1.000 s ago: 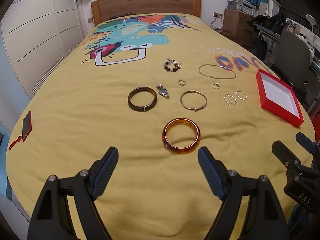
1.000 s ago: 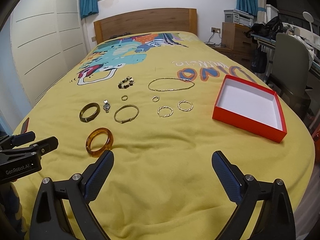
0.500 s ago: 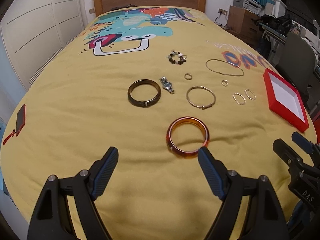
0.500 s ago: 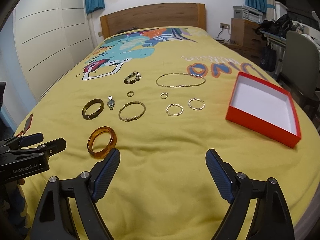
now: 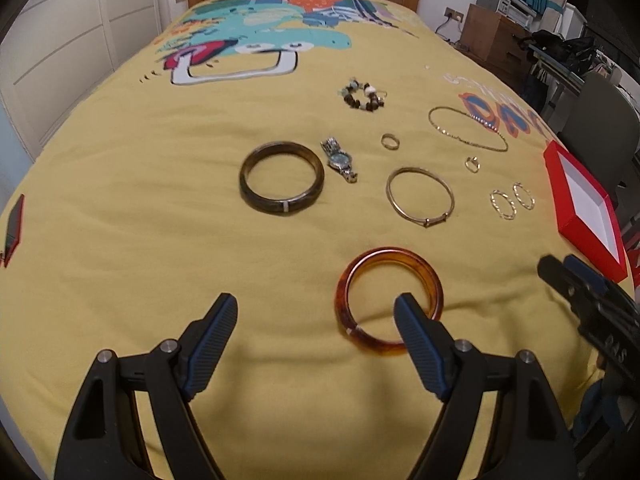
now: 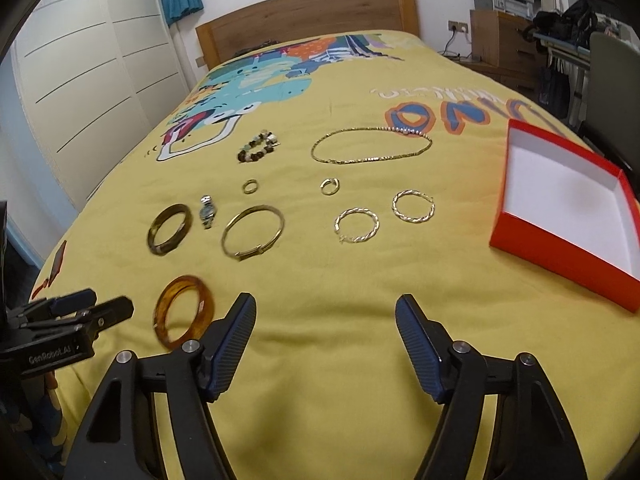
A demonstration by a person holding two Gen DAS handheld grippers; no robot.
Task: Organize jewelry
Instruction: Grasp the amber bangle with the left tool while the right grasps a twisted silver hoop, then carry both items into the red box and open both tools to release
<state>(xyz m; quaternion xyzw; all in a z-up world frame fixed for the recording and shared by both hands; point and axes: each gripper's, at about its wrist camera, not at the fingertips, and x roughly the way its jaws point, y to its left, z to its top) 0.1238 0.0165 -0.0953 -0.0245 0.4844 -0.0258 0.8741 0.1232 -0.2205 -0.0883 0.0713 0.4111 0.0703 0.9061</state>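
Left gripper (image 5: 316, 314) wide apart, nothing between the pads, pointing down at the bedspread (image 5: 120, 240); right fingertip (image 5: 404, 312) overlapping the amber bangle (image 5: 390, 300) in view, contact not clear. Right gripper (image 6: 326, 314) closing, jaws apart, nothing between them, only bare bedspread. Amber bangle just left of its left finger (image 6: 236, 328), flat on the cover. Beyond the bangle: dark bangle (image 5: 282, 183), watch (image 5: 340, 160) just beside it, thin gold bangle (image 5: 420, 196) to the right. Farther out: two small rings (image 6: 250, 187) (image 6: 330, 186), two twisted hoops (image 6: 356, 226) (image 6: 413, 206), bead bracelet (image 5: 363, 98), gold chain (image 6: 372, 145). Red box (image 6: 560, 256) at the far right, open, white inside, nothing in it. Phone (image 5: 14, 220) near the left edge.
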